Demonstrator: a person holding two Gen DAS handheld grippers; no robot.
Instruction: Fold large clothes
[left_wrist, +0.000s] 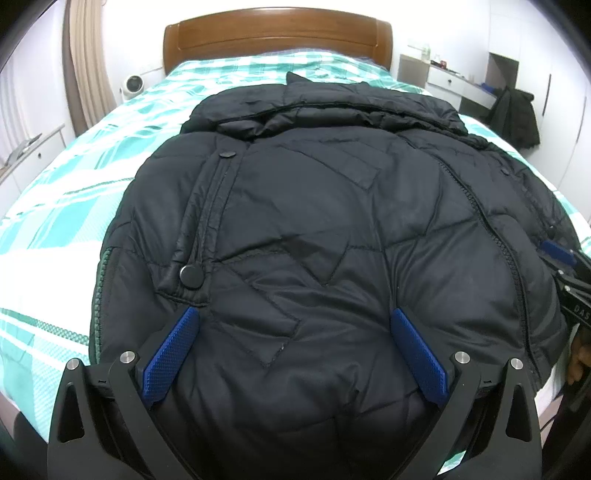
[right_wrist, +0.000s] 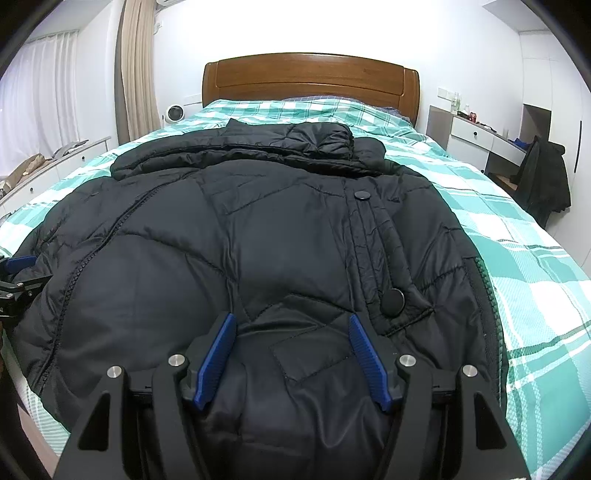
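Note:
A black quilted puffer jacket (left_wrist: 314, 192) (right_wrist: 277, 221) lies spread front-up on the bed, collar toward the headboard and hem toward me. My left gripper (left_wrist: 293, 312) sits over the hem on the jacket's left part. Its blue pads stand wide apart, and the fabric mounds up loosely between them. My right gripper (right_wrist: 292, 316) is at the hem further right, beside a round snap button (right_wrist: 393, 301). Its pads are set narrower and press into a bunched ridge of jacket. Each gripper shows at the edge of the other's view: the right gripper (left_wrist: 557, 251) and the left gripper (right_wrist: 18, 262).
The bed has a teal and white checked cover (right_wrist: 535, 258) and a brown wooden headboard (left_wrist: 277, 40). A white desk (right_wrist: 476, 133) and a chair draped with a dark coat (right_wrist: 546, 177) stand to the right. A small round fan (right_wrist: 174, 112) and curtains are on the left.

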